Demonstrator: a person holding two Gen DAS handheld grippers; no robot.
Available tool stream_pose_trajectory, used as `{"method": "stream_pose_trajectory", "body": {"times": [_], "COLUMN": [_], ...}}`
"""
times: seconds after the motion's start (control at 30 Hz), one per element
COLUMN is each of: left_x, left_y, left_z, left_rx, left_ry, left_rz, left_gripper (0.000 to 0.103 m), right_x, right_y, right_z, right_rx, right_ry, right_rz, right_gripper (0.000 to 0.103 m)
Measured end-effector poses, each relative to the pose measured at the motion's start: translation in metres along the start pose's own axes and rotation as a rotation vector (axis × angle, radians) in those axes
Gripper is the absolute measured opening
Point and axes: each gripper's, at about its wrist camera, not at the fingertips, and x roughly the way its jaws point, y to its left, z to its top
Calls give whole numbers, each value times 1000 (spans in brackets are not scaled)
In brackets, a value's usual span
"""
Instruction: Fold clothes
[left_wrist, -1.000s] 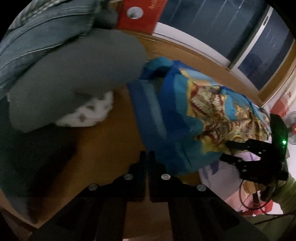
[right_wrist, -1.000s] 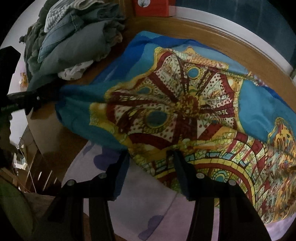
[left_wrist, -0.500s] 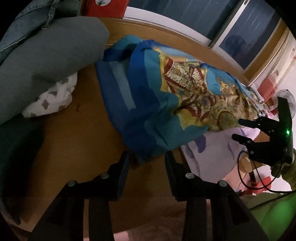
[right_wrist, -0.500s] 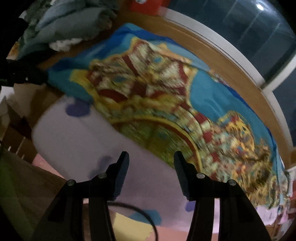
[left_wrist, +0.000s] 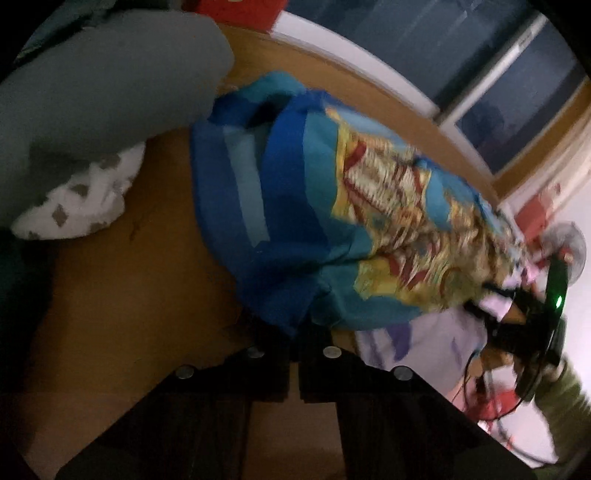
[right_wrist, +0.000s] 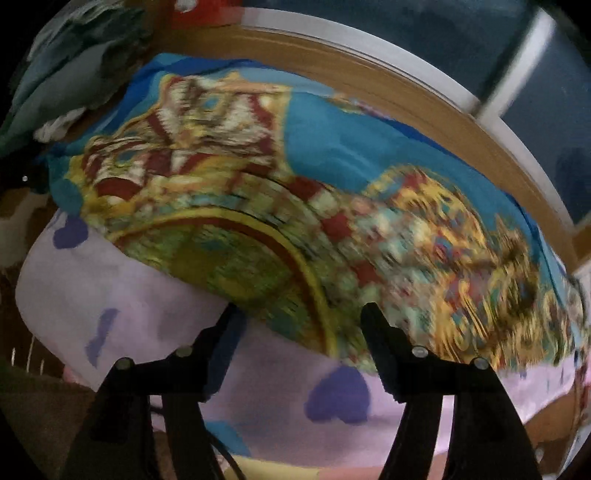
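Note:
A blue cloth (left_wrist: 295, 206) with a yellow and red print lies spread over the wooden tabletop (left_wrist: 129, 295) and a lilac sheet (left_wrist: 436, 339). My left gripper (left_wrist: 294, 332) is shut on its near blue corner. In the right wrist view the printed cloth (right_wrist: 314, 166) fills the middle, blurred by motion. My right gripper (right_wrist: 299, 314) is open, and the cloth's front hem hangs just over the gap between its fingers. That same right gripper (left_wrist: 480, 299) shows at the cloth's far end in the left wrist view, with a green light on its body.
A pile of grey and denim clothes (left_wrist: 92, 92) sits at the left with a white patterned garment (left_wrist: 81, 199) under it. A wooden ledge and dark window (left_wrist: 443, 48) run behind. The lilac sheet (right_wrist: 129, 295) carries purple shapes. A small fan (left_wrist: 569, 247) stands far right.
My left gripper, open half a second ago, has shut on the blue corner. The right gripper has moved back in toward the cloth's front hem and stays open.

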Motion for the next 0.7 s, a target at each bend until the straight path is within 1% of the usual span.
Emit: {"method": "stream_pose_trajectory", "body": {"times": [0.07,0.13,0.23,0.37,0.4,0.43,0.5,0.6,0.7], "left_x": [-11,-20,-26,-29,-30,-30,-34,-46,-61], "left_y": [-5,-11,-18,-24,-26,-29,-36,-51,-59], "left_z": [1,1,1,0,-1,-2,-7,-22,-44], "left_rx": [-1,3,-26,-54,-62,-67,-64,-51,-67], "left_ry": [-35,-65,-70,-93,-101,-105,-111,-120,-109], "left_rz": [1,12,20,71,78,82,86,94,80], "left_gripper": [2,2,2,2,2,2,2,2,2], "right_x": [-11,-15,-4,12,16,18,14,-16,-53], "right_y": [-10,-16,-30,-50,-55,-58,-66,-73,-77], "right_z": [-12,-25,-21,-15,-13,-10,-3,-2,-9], "right_rx": [30,14,62,129,146,164,181,111,0], "right_ry": [-19,-43,-77,-122,-133,-136,-123,-158,-173], "right_rz": [17,-7,29,80,93,150,191,184,184], "right_gripper": [67,69,73,72,60,31,1,1,1]}}
